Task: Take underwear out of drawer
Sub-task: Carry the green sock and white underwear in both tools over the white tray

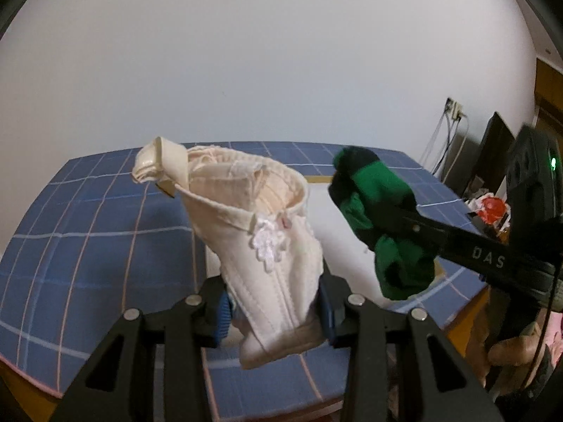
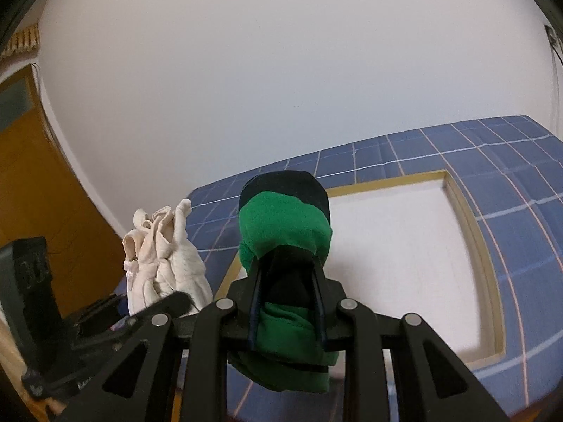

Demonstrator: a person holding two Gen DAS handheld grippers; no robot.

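Left wrist view: left gripper [image 1: 278,311] clamped on cream underwear [image 1: 267,242], held above the blue checked cloth [image 1: 88,232]; green-and-black underwear [image 1: 383,225] to its right.

Right wrist view: right gripper [image 2: 286,311] pinching green-and-black underwear [image 2: 285,232] above the cloth [image 2: 510,183], beside the white-floored drawer [image 2: 397,239].
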